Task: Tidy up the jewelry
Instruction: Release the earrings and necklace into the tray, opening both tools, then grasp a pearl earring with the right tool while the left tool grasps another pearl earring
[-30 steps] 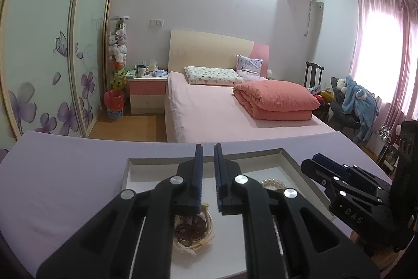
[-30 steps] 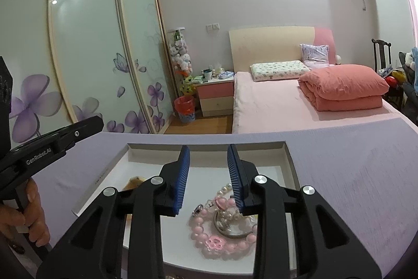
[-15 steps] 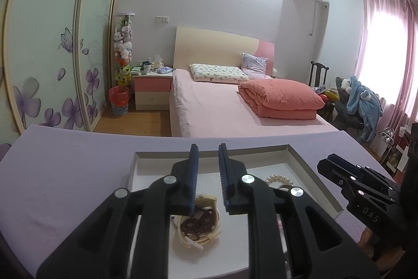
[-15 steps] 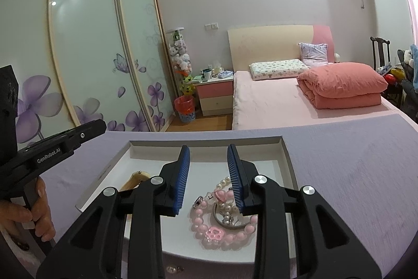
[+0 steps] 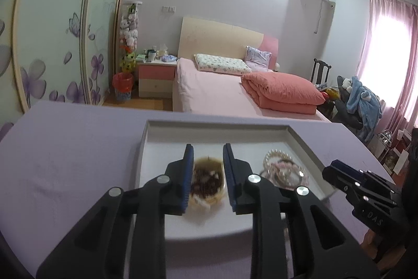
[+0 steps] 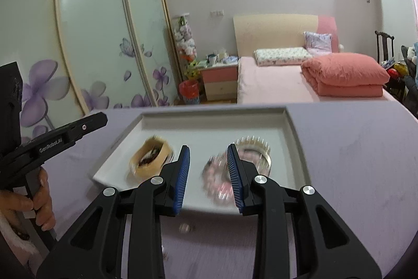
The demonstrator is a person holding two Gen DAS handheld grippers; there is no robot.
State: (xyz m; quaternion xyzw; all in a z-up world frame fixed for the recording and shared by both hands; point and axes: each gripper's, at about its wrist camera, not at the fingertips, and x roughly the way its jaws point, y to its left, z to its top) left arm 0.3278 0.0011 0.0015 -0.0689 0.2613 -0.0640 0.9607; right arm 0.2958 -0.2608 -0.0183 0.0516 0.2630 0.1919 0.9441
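A white tray [image 5: 151,148] lies on the purple table; it also shows in the right wrist view [image 6: 214,119]. In it lie a cream ring with dark beads inside [image 5: 207,178], [image 6: 150,157], a pearl bracelet [image 5: 277,157], [image 6: 252,145] and a pink bead bracelet [image 5: 287,171], [image 6: 218,179]. My left gripper [image 5: 208,148] is open and empty above the cream ring. My right gripper [image 6: 208,149] is open and empty above the pink bracelet. A small clear piece [image 6: 185,227] lies on the table in front of the tray.
The purple table [image 5: 65,161] reaches to a far edge with the floor, a pink bed [image 5: 222,93] and a nightstand [image 5: 156,79] behind it. Each gripper shows at the side of the other's view: the right one [image 5: 360,190], the left one [image 6: 54,140].
Both grippers have pulled back and up from the tray. The left jaws have opened wider. More of the tray and the jewelry shows now.
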